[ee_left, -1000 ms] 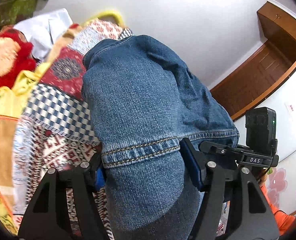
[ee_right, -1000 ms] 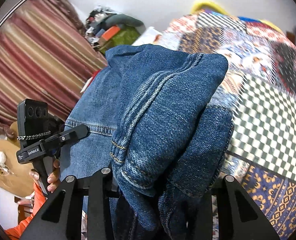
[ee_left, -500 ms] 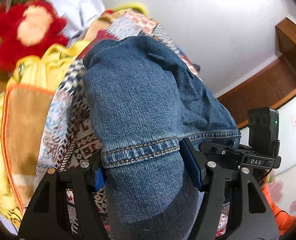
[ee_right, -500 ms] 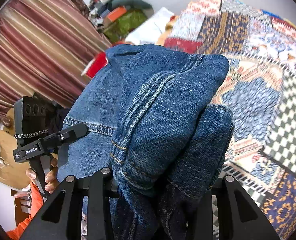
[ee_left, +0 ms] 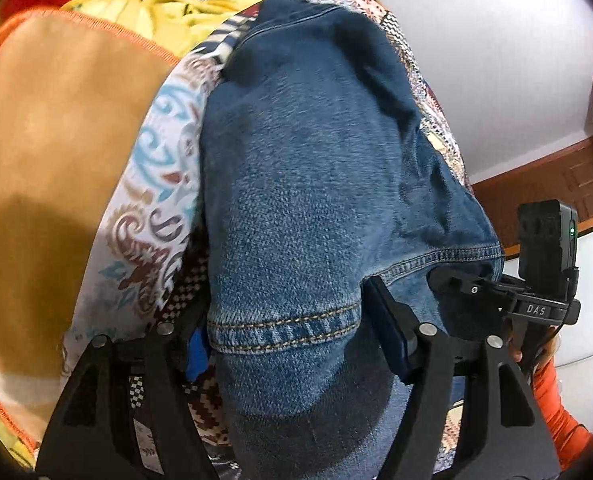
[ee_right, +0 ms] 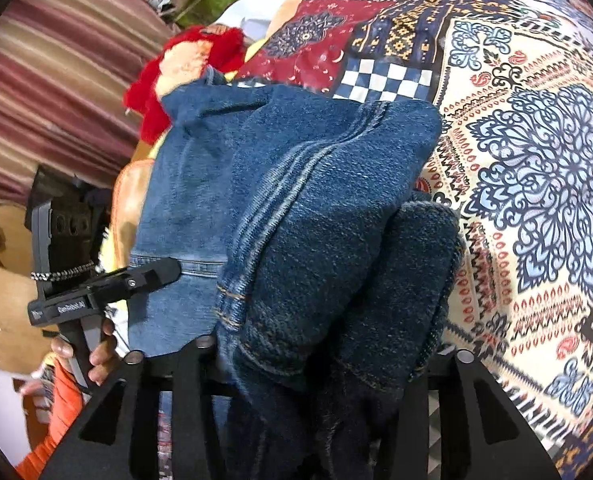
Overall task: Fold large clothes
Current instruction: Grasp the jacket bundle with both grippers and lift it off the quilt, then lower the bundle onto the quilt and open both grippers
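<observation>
Folded blue jeans (ee_left: 316, 180) hang forward from my left gripper (ee_left: 292, 340). Their stitched hem lies between the blue pads, which still touch it on both sides while the jaws are opening. In the right wrist view the same jeans (ee_right: 316, 200) bulge as a thick bundle over my right gripper (ee_right: 332, 356). The cloth hides its pads and fills the gap, and these jaws are opening too. The far fold of the jeans lies low on the patchwork bedspread (ee_right: 536, 160). A hand (ee_right: 96, 352) holds the left gripper's handle at the left edge.
A tan blanket with orange trim (ee_left: 56, 140) and yellow cloth (ee_left: 168, 12) lie left of the jeans. A red plush toy (ee_right: 176, 68) sits beyond them, near a striped curtain (ee_right: 56, 60). A white wall and wooden cabinet (ee_left: 556, 176) stand on the right.
Both grippers have come down toward the bed with the jeans. The bedspread and tan blanket now fill much more of each view. The jeans keep their folded shape.
</observation>
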A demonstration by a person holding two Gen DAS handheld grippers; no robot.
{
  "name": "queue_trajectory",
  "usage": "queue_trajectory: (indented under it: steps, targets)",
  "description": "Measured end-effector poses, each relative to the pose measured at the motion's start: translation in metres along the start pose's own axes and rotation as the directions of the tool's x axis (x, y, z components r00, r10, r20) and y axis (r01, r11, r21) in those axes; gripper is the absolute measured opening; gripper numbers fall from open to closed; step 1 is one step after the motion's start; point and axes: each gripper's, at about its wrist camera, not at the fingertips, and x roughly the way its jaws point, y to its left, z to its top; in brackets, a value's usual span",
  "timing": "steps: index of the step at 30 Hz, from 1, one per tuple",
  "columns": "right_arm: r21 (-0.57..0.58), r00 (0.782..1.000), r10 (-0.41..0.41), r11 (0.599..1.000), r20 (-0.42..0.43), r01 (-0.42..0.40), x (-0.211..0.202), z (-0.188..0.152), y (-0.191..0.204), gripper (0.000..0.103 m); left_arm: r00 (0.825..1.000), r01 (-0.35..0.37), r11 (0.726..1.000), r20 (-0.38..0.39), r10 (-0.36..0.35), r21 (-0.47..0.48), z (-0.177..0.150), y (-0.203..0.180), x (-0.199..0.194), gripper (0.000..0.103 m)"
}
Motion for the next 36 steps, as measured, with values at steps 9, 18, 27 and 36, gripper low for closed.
queue_trajectory:
  steps: [9, 18, 27, 36]
  targets:
    - [0.030, 1.000, -0.014, 0.999, -0.022, 0.015, -0.013, -0.021, -0.014, 0.069, 0.980, -0.191, 0.974, 0.072, 0.184, 0.118, -0.032, -0.035, -0.032, 0.073]
    - [-0.122, 0.983, -0.176, 0.976, 0.050, 0.181, -0.049, -0.070, 0.005, 0.075, 0.945, -0.327, 0.913, 0.091, 0.314, 0.245, -0.089, -0.072, -0.030, 0.082]
    - [-0.101, 0.974, -0.209, 0.971, 0.093, 0.218, -0.079, -0.121, 0.003, 0.075, 0.900, -0.433, 0.870, 0.171, 0.401, 0.236, -0.133, -0.091, -0.058, 0.083]
    - [-0.174, 0.917, -0.186, 0.950, 0.354, 0.260, -0.163, -0.155, 0.063, 0.075, 0.844, -0.457, 0.839, 0.440, 0.306, 0.294, -0.149, -0.169, -0.135, 0.083]
